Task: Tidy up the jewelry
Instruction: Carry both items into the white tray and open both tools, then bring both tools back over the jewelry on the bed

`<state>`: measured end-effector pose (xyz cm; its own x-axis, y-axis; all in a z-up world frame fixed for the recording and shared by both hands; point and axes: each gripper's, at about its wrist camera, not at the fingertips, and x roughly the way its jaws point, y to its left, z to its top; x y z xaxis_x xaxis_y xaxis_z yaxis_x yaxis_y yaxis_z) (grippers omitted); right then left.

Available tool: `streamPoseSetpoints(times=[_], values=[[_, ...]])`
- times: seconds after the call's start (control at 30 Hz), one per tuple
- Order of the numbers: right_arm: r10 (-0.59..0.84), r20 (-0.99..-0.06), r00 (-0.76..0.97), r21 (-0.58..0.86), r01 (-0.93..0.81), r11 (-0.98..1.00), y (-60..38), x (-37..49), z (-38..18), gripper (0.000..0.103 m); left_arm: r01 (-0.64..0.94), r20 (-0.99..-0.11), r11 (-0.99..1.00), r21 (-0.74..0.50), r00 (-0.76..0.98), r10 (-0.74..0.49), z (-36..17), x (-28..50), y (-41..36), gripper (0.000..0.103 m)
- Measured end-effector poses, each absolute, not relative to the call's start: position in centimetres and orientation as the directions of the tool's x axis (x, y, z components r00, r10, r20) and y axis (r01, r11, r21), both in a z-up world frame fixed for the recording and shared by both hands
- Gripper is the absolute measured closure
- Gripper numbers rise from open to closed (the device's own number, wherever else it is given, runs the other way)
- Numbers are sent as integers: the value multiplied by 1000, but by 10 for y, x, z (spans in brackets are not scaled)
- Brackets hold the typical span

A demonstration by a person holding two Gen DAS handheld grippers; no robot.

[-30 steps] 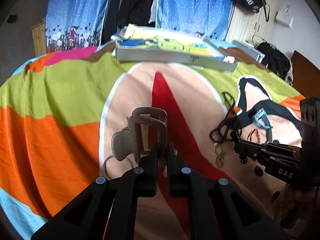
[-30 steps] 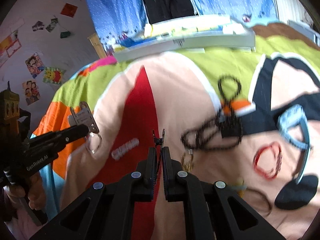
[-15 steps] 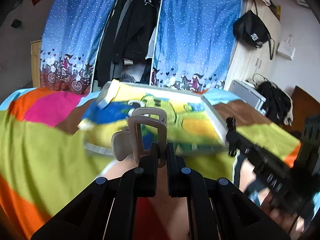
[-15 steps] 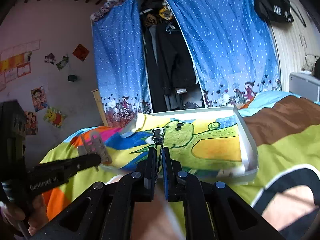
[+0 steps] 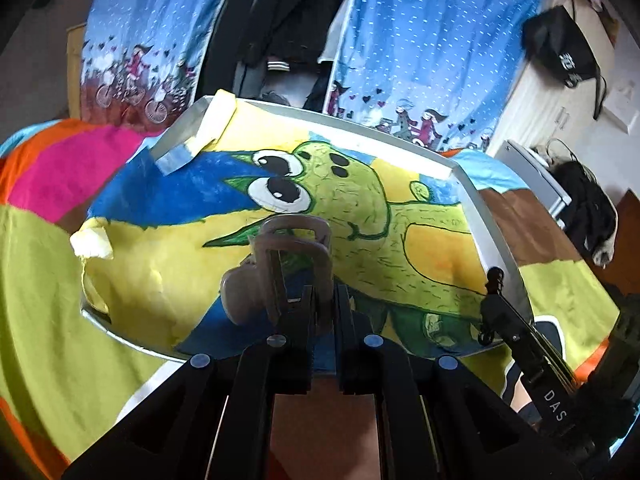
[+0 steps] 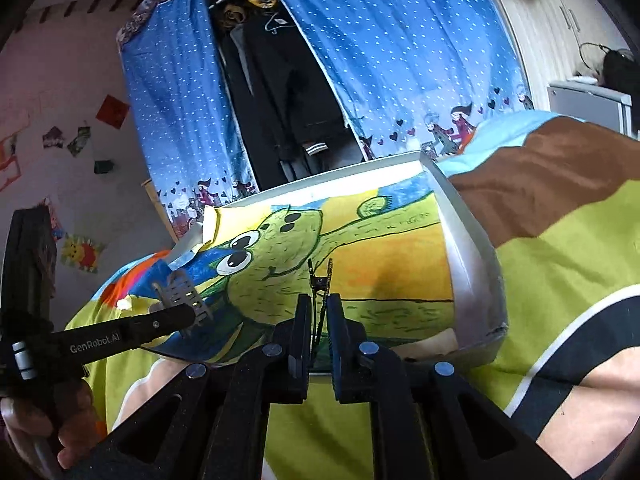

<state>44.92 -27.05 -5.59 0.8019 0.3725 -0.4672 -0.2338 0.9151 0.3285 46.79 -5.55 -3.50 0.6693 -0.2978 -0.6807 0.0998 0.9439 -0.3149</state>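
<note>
My left gripper (image 5: 322, 306) is shut on a beige hair claw clip (image 5: 288, 256), which stands upright over the near part of a shallow white-rimmed tray (image 5: 498, 248). A cartoon drawing of a green creature lines the tray. My right gripper (image 6: 319, 312) is shut on a thin dark metal clip (image 6: 320, 280), held over the tray's (image 6: 468, 264) front edge. In the right wrist view the left gripper (image 6: 188, 314) reaches in from the left with the claw clip (image 6: 180, 290). The right gripper's tip (image 5: 494, 292) shows at the right of the left wrist view.
The tray rests on a multi-coloured bedspread (image 5: 44, 264). Blue dotted curtains (image 6: 400, 60) and dark hanging clothes (image 6: 280, 80) stand behind it. A hand (image 6: 60, 420) grips the left tool's handle. A black bag (image 5: 560, 44) and a white box (image 5: 532, 172) are at the right.
Both grippers left the bedspread's jewelry pile and moved forward to the tray, which now fills both views. Each still holds its clip.
</note>
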Motion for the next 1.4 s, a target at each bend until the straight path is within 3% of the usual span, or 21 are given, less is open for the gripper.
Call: streamPoseSetpoints(times=[0.07, 0.13, 0.2, 0.27, 0.33, 0.4, 0.47, 0.53, 0.73, 0.9, 1.07, 1.4], values=[[367, -470, 803, 323, -231, 918, -272, 446, -54, 89, 87, -691, 932, -353, 647, -322, -35, 469, -51, 89], [364, -471, 804, 320, -229, 919, -272, 444, -52, 78, 60, -695, 928, -366, 646, -316, -31, 465, -45, 57], [358, -469, 807, 313, -227, 922, -272, 438, -47, 77, 41, -674, 929, -367, 677, -296, -22, 456, -41, 43], [351, -470, 810, 304, -225, 926, -272, 434, -43, 76, 31, -656, 932, -362, 701, -278, -12, 444, -37, 39], [332, -465, 821, 286, -216, 934, -273, 424, -36, 61, 18, -655, 938, -346, 711, -255, -2, 433, -35, 38], [321, -445, 836, 276, -213, 937, -274, 408, -25, 56, 20, -648, 944, -330, 722, -242, 7, 422, -35, 34], [330, -420, 846, 274, -228, 934, -275, 393, -14, 45, 21, -627, 954, -298, 749, -212, 19, 404, -35, 20], [343, -374, 862, 273, -251, 929, -276, 373, 0, 27, 17, -578, 962, -272, 797, -178, 33, 381, -32, 11], [367, -272, 890, 244, -305, 920, -269, 314, 32, 0, 2, -475, 985, -172, 876, -85, 62, 314, -30, 8], [350, -234, 907, 208, -305, 930, -262, 257, 41, 0, 15, -429, 995, -102, 902, -57, 67, 261, -28, 8], [348, -256, 902, 209, -300, 931, -260, 213, 33, 0, 42, -390, 999, -34, 920, -52, 63, 207, -26, 7], [302, -344, 889, 200, -245, 949, -255, 147, 15, 0, 53, -436, 998, -36, 898, -63, 39, 143, 5, 7]])
